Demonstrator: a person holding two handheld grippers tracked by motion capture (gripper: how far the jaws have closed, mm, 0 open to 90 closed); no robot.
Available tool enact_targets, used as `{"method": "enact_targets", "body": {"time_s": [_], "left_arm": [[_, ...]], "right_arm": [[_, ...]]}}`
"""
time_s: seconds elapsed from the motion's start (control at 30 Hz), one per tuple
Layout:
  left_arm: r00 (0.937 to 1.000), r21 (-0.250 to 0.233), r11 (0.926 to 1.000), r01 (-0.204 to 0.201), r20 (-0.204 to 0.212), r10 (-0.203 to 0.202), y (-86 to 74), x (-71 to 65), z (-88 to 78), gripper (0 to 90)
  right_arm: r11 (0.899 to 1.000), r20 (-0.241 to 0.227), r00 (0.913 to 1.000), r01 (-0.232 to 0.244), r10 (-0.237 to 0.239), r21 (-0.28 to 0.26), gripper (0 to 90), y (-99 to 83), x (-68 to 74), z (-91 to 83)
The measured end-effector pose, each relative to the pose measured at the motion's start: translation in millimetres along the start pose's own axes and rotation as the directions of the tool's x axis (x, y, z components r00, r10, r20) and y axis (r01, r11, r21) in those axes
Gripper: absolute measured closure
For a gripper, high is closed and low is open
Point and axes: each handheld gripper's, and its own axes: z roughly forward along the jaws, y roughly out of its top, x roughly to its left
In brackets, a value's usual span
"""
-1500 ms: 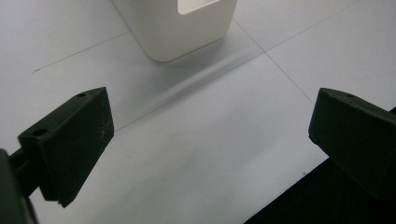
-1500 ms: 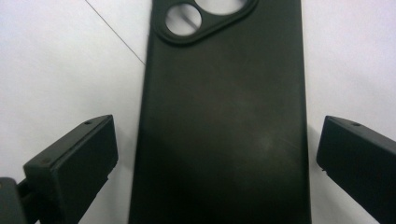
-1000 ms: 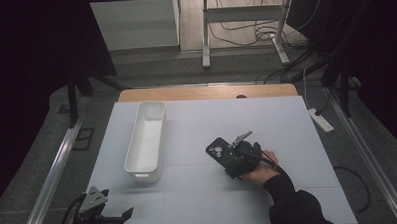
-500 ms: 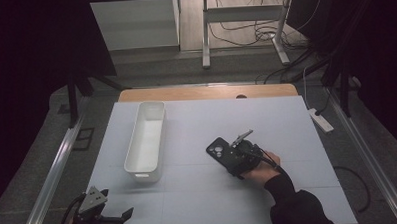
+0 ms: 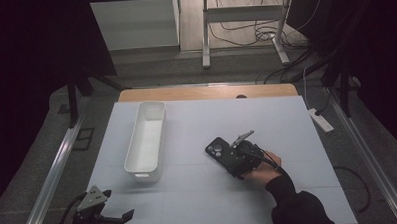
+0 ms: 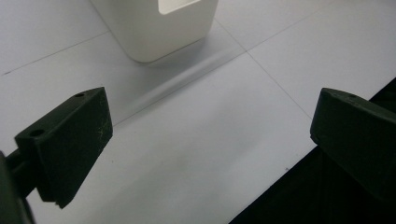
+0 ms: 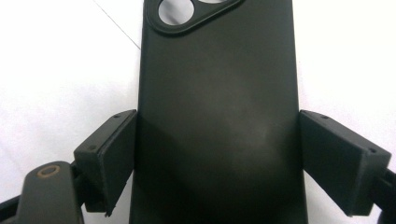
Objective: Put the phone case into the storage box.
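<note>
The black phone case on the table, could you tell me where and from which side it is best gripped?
Grip the black phone case across its two long edges, low on its body, coming from the end away from the camera cutout. It lies flat, and the right gripper already has a jaw against each long edge.

Your right gripper (image 5: 231, 158) is sitting over the black phone case (image 5: 217, 149) mid-table — apparently clamping its long edges, jaws having just been closing. Your left gripper (image 5: 97, 213) is resting at the table's (image 5: 287, 119) near left corner, well apart from the white bin (image 5: 147, 139).
</note>
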Motion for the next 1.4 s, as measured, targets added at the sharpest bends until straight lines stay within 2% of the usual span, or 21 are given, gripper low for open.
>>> {"method": "enact_targets", "body": {"time_s": [0.1,0.23,0.37,0.5,0.67,0.77,0.9,1.0,1.17,1.3,1.4], "left_arm": [[0.9999,0.001,1.0,-0.005,0.013,0.005,0.5,-0.1,0.1,0.0],[0.9988,-0.032,0.9995,-0.001,0.048,0.003,2.2,-1.4,-1.3,0.0],[0.9963,-0.046,0.9987,-0.021,0.082,0.025,5.7,-4.4,-1.7,0.0],[0.9947,-0.06,0.9977,-0.031,0.095,0.037,10.3,-6.6,-1.1,0.0],[0.9907,-0.096,0.9943,-0.047,0.123,0.059,19.8,-10.7,-0.6,0.0],[0.9882,-0.106,0.9923,-0.063,0.132,0.077,25.3,-12.1,0.5,0.0],[0.9811,-0.129,0.9893,-0.069,0.171,0.09,34.0,-12.6,1.6,0.0],[0.9815,-0.132,0.9879,-0.082,0.162,0.103,38.6,-12.8,1.9,0.0],[0.9809,-0.156,0.9852,-0.072,0.168,0.099,48.6,-10.1,4.5,0.0],[0.9826,-0.16,0.9831,-0.088,0.148,0.112,56.8,-11.4,6.5,0.0],[0.9777,-0.178,0.9802,-0.087,0.174,0.118,64.2,-12.0,8.2,0.0]], "right_arm": [[1.0,-0.009,1.0,0.003,-0.003,-0.014,15.8,-1.1,0.6,-4.1],[0.999,-0.021,0.9997,0.007,-0.008,-0.036,15.8,-2.3,1.8,-10.5],[0.998,-0.039,0.999,0.02,-0.023,-0.062,15.8,-5.4,3.9,-17.9],[0.995,-0.056,0.9974,0.04,-0.045,-0.091,15.8,-10.3,6.4,-26.0],[0.991,-0.074,0.9948,0.061,-0.071,-0.123,15.8,-15.9,9.7,-37.2],[0.989,-0.081,0.9943,0.058,-0.069,-0.133,15.8,-19.3,8.7,-42.8],[0.988,-0.099,0.9936,0.04,-0.055,-0.148,15.8,-24.1,5.8,-49.1],[0.987,-0.104,0.9932,0.035,-0.051,-0.155,15.7,-26.6,4.7,-52.7],[0.984,-0.111,0.9921,0.04,-0.059,-0.172,15.7,-31.8,6.2,-60.0],[0.981,-0.122,0.9905,0.04,-0.064,-0.191,15.7,-35.4,7.5,-66.1],[0.979,-0.125,0.9896,0.044,-0.07,-0.201,15.7,-37.6,8.3,-69.6]]}}
